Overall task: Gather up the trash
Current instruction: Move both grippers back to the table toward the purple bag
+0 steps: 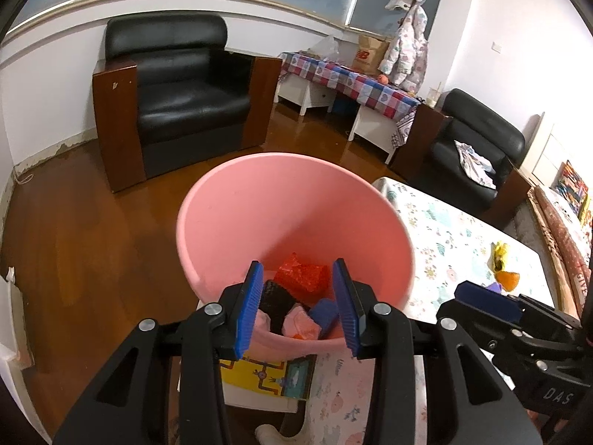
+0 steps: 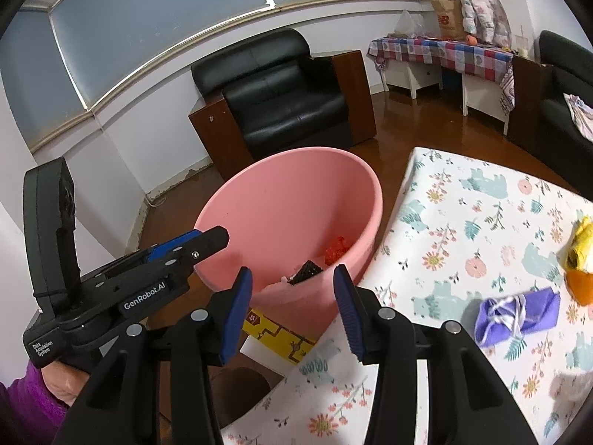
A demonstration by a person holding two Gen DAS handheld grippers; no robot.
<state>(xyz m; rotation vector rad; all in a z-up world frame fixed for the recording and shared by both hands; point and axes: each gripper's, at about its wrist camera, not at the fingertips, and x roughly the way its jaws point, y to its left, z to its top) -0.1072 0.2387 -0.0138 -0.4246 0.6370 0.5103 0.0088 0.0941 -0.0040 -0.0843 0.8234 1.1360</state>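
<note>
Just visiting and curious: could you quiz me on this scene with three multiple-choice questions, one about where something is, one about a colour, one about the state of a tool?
1. Where does the purple pouch lie?
A. inside the bin
B. on the flowered tablecloth
C. on the armchair

2. What colour is the bin?
A. green
B. white
C. pink

3. How is the left gripper?
A. open, holding nothing
C. shut on the orange peel
B. shut on a red wrapper

Answers:
1 B, it rests flat on the cloth, beside the orange piece.
2 C, wall and rim are pink.
3 A, the blue pads stand apart, with only the bin's contents seen beyond them.
</note>
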